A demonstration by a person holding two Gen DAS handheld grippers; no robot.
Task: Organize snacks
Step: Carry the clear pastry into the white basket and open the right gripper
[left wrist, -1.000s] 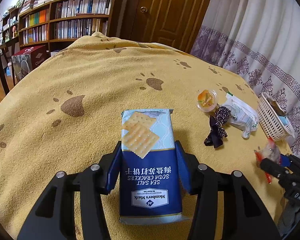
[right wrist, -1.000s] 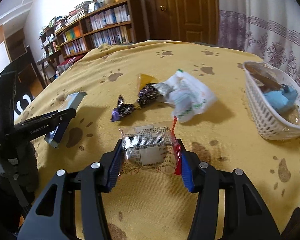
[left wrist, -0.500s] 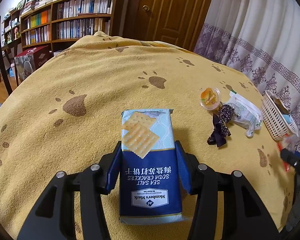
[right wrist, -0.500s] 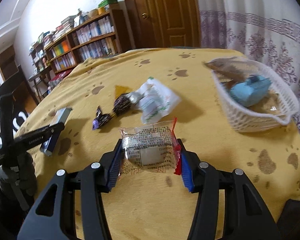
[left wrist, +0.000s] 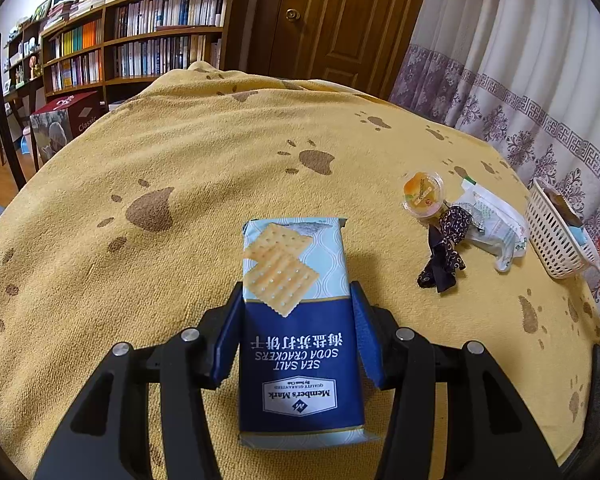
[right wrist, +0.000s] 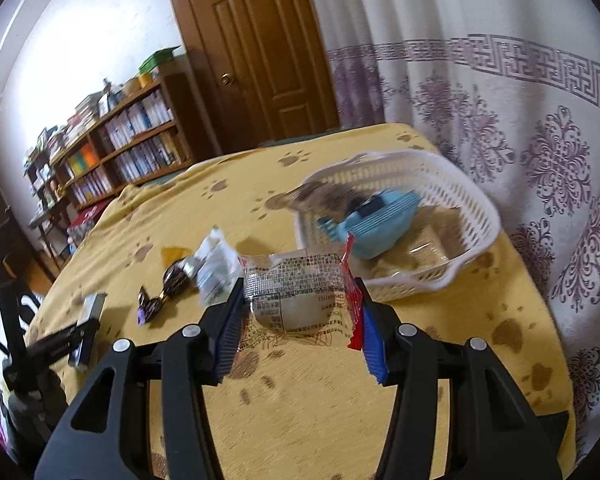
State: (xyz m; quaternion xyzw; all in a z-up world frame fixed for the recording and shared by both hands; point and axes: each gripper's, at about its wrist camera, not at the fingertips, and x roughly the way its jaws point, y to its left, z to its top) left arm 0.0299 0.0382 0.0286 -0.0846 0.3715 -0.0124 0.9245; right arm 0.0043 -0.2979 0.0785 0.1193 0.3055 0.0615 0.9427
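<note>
- Right wrist view: the right claw (right wrist: 300,316) pinches a clear snack packet (right wrist: 296,296), raised near the white basket (right wrist: 400,216); its slippery film could slide free short of the rim.
- Left claw (left wrist: 296,332) clamps the cracker pack (left wrist: 296,320) over the table (left wrist: 180,160); a loosened hold could drop it.

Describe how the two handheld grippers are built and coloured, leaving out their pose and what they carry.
Both look alike. The left gripper and the right gripper each have two black plastic fingers with cut-out slots, round silver screw heads and blue pads at the tips; the right one's pads look ribbed. No cables, sleeves or hands show.
</note>
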